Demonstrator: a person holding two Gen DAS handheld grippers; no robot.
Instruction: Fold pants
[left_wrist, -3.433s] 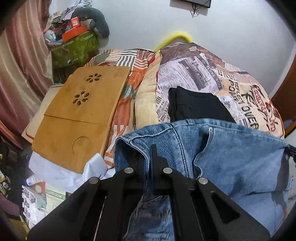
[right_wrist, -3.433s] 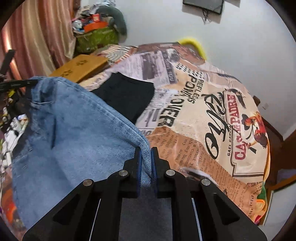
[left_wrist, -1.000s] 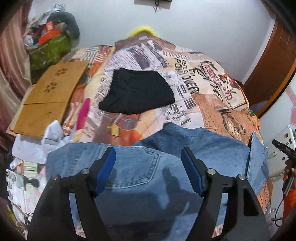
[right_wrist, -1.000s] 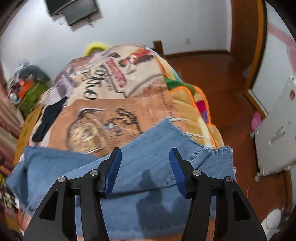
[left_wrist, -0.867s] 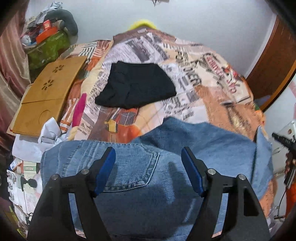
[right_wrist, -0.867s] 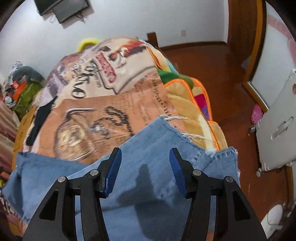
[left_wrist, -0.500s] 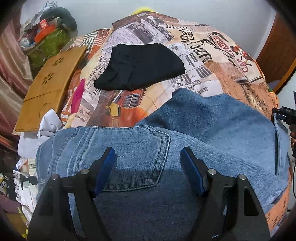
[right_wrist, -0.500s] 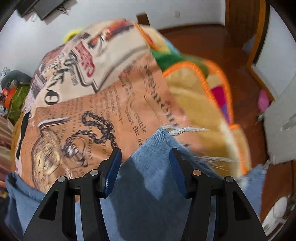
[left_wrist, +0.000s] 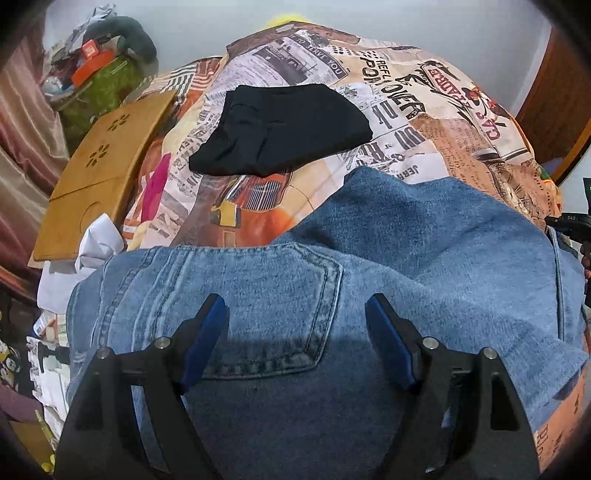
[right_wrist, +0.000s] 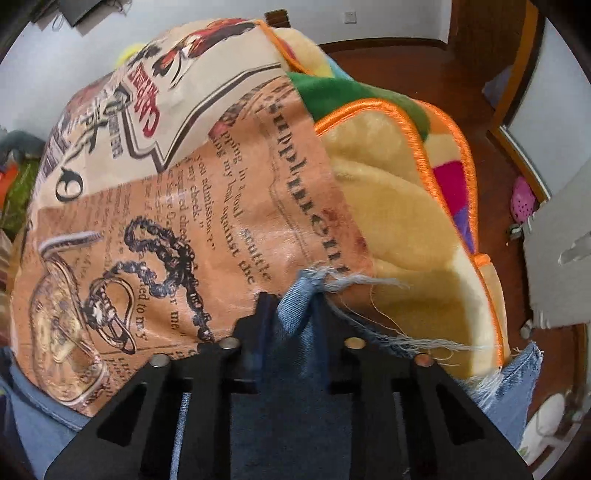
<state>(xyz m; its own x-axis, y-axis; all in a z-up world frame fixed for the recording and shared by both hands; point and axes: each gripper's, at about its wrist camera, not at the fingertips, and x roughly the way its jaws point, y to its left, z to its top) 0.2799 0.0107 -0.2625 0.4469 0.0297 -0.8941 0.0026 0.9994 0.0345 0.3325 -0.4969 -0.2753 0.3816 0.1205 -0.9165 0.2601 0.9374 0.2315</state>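
Blue jeans (left_wrist: 424, 251) lie on the newspaper-print bedspread (left_wrist: 424, 122), back pocket up. My left gripper (left_wrist: 295, 336) is open and empty, hovering over the back pocket near the waist end. In the right wrist view, my right gripper (right_wrist: 293, 314) is shut on the frayed hem (right_wrist: 299, 299) of a jeans leg at the bed's foot end; white threads trail from it. A second frayed hem (right_wrist: 517, 373) shows at the lower right.
A folded black garment (left_wrist: 280, 129) lies farther up the bed. A wooden lap tray (left_wrist: 99, 173) and clutter sit at the left. A yellow fleece blanket with orange trim (right_wrist: 406, 206) hangs over the bed edge above the wooden floor (right_wrist: 424, 51).
Earlier both grippers held the jeans up, then both stood open over them spread on the bed. Now my right gripper has closed on a leg hem. My left gripper moved lower over the pocket.
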